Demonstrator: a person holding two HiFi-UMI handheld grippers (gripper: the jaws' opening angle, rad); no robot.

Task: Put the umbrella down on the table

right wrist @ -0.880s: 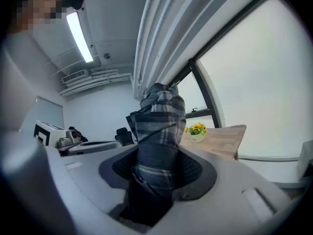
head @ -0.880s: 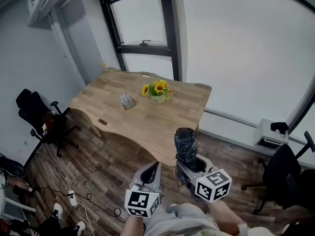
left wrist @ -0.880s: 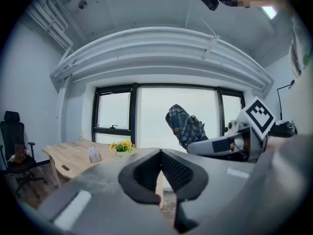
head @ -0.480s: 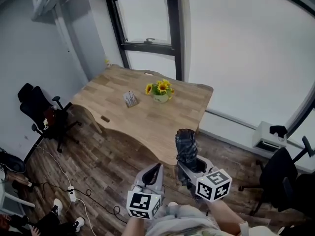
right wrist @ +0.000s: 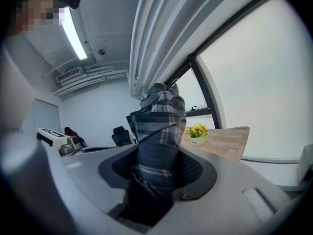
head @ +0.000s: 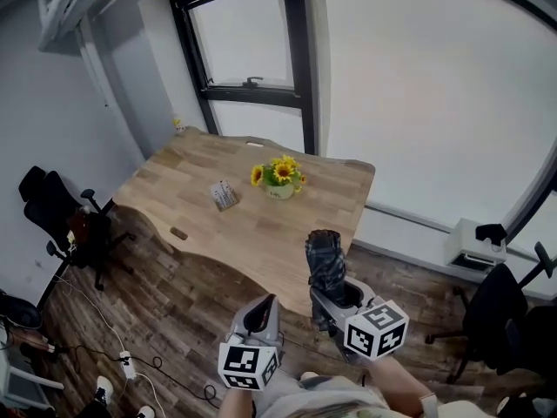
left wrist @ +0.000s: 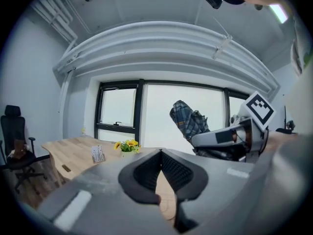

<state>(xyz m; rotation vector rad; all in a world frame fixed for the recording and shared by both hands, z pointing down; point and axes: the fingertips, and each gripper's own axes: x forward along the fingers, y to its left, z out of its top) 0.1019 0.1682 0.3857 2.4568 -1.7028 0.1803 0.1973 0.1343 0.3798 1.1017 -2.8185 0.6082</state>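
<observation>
Gripping umbrella (head: 327,255), right tool (head: 338,296)

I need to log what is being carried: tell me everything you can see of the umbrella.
The umbrella is a folded compact one in dark blue-grey plaid fabric, bunched and creased. Its lower part is clamped between the jaws of the right hand-held gripper; the rest sticks out past them, tilted up and forward. No handle can be made out. Only that gripper touches it: it hangs in the air by the near edge of the table, not on it.
</observation>
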